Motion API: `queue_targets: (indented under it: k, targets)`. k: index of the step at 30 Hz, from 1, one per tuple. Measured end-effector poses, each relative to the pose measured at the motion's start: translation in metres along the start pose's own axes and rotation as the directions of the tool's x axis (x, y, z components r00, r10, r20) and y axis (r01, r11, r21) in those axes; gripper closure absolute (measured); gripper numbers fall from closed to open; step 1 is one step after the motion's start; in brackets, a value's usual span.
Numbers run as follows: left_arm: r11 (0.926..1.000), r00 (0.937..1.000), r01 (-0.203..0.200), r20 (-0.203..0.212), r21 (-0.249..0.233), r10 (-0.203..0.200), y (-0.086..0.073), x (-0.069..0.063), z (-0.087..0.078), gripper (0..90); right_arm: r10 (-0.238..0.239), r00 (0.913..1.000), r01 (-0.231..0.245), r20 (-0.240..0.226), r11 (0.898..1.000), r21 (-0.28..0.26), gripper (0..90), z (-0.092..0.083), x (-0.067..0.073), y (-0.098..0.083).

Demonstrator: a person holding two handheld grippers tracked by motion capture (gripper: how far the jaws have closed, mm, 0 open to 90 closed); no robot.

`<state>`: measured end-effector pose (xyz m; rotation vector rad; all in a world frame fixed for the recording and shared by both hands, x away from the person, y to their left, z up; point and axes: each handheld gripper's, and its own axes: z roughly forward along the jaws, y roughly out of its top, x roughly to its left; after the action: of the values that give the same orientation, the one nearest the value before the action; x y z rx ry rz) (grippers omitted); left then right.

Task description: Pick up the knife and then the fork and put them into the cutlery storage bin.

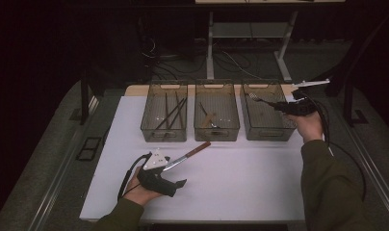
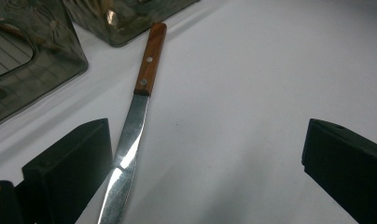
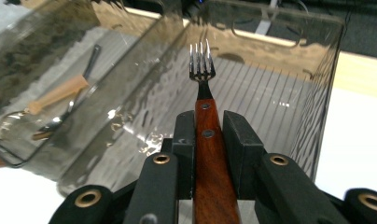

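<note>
While the right gripper (image 3: 207, 135) clamps a wooden-handled fork (image 3: 203, 70) above the right-hand bin (image 1: 267, 130), the left gripper (image 2: 205, 154) rests wide apart around a knife (image 2: 140, 107).

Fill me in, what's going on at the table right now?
A person is sorting cutlery into three clear bins. The right gripper is shut on a wooden-handled fork, holding it over the right-hand bin, tines pointing forward. The left gripper stands open at a wooden-handled knife lying on the white table, with the blade close by one jaw and not gripped. The left-hand bin holds dark chopsticks; the middle bin already holds a few utensils.
</note>
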<state>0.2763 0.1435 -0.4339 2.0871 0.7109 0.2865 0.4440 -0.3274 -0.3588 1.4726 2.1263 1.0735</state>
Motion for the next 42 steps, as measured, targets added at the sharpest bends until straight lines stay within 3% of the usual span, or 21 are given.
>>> queue_targets:
  k: [10, 11, 12, 14, 17, 21, 30, 33, 39, 42]
  targets:
    - [1.0, 1.0, 0.002, 0.007, 0.006, -0.002, 0.0, 0.001, 0.001, 0.2, -0.004, 0.9999, 0.003, 0.011, 0.996, 0.084, 74.4, 0.03, -0.004, -0.005]
    - [1.0, 1.0, 0.006, 0.007, 0.006, -0.006, -0.001, 0.001, 0.001, 0.2, -0.014, 0.9995, 0.012, 0.029, 0.996, 0.088, 72.1, 0.031, -0.004, -0.005]
    - [1.0, 1.0, 0.007, 0.006, 0.007, -0.007, -0.001, 0.001, 0.001, 0.2, -0.017, 0.9989, 0.013, 0.043, 0.997, 0.075, 64.3, 0.03, -0.004, -0.006]
    - [1.0, 1.0, 0.004, 0.008, 0.006, -0.004, 0.0, 0.001, 0.001, 0.2, 0.007, 0.9997, -0.008, 0.022, 0.999, 0.043, 55.5, 0.027, -0.006, -0.005]
    - [1.0, 0.9999, 0.007, 0.011, 0.006, -0.008, -0.001, 0.001, 0.001, 0.1, -0.021, 0.9994, 0.02, 0.027, 0.999, 0.03, 46.1, 0.023, -0.004, -0.005]
    - [1.0, 1.0, 0.006, 0.007, 0.004, -0.006, 0.0, 0.001, 0.001, 0.1, -0.019, 0.9997, 0.019, -0.017, 1.0, -0.01, 37.0, 0.012, -0.001, -0.006]
    - [0.9999, 0.9999, 0.011, 0.003, 0.01, -0.011, 0.0, 0.002, 0.001, 0.1, -0.108, 0.9903, 0.102, -0.087, 0.992, -0.075, 17.8, -0.018, 0.026, -0.027]
    - [0.9998, 0.9998, 0.018, -0.001, 0.008, -0.018, 0.0, 0.003, 0.001, 0.0, -0.13, 0.9873, 0.123, -0.091, 0.989, -0.083, 15.7, -0.028, 0.037, -0.036]
    - [0.9997, 0.9998, 0.019, -0.009, 0.012, -0.019, 0.001, 0.004, 0.001, 0.0, -0.126, 0.9823, 0.111, -0.139, 0.987, -0.116, 10.6, -0.039, 0.049, -0.059]
    - [0.9997, 0.9997, 0.02, -0.012, 0.013, -0.02, 0.001, 0.005, 0.001, 0.0, -0.143, 0.9798, 0.125, -0.14, 0.984, -0.129, 8.1, -0.042, 0.056, -0.073]
